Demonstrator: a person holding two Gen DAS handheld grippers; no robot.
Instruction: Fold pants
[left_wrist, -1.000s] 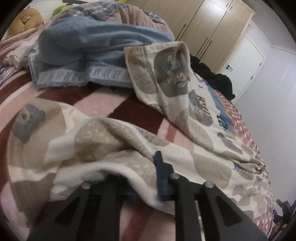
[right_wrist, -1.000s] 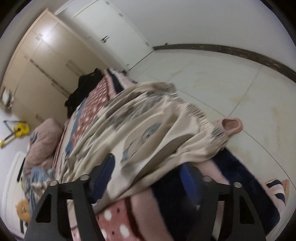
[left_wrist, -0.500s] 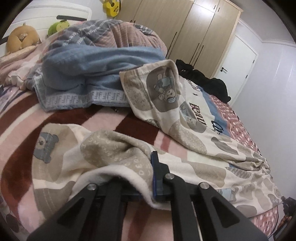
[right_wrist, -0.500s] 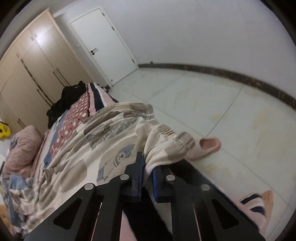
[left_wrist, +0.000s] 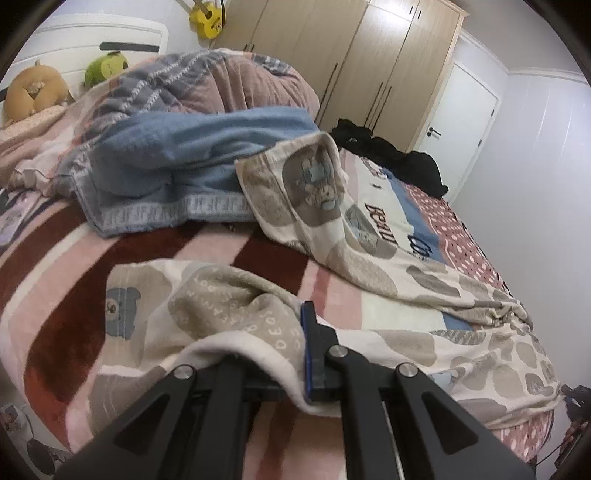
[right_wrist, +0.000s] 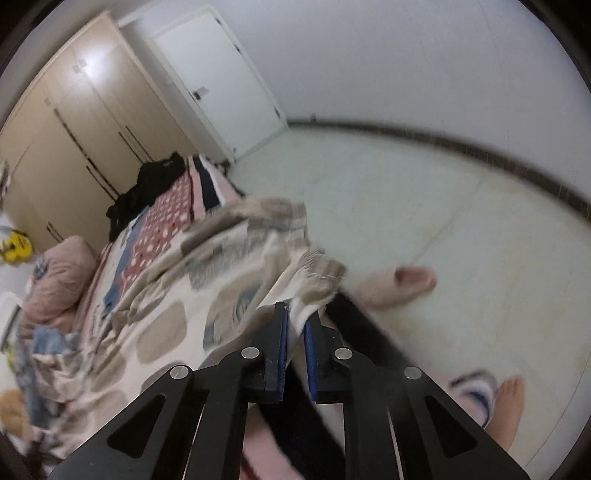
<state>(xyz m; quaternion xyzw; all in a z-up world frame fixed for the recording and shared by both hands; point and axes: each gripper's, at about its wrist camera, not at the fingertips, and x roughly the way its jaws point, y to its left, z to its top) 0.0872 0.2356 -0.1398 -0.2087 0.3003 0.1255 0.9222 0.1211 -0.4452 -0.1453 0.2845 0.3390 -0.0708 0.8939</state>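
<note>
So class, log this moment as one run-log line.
left gripper: shut on pants | right gripper: shut on pants | pants spread on bed, unfolded

Both cams sit right behind their own black fingers, so those fill the bottom of each frame.

Left wrist view hangs low and close over the bed (left_wrist: 122, 258), looking along it toward the wardrobe (left_wrist: 354, 62) at the top and the white door (left_wrist: 461, 114) upper right, with the headboard end and plush toys upper left.

Right wrist view sits near the bed's edge, tilted, facing out over the floor (right_wrist: 424, 206) on the right half. Bed runs off to the left.

Shared stuff: same wardrobe (right_wrist: 70, 129), door (right_wrist: 221, 77), black clothes pile (left_wrist: 391, 155) (right_wrist: 147, 188) and the patterned pants (left_wrist: 369, 258) (right_wrist: 173, 306).
</note>
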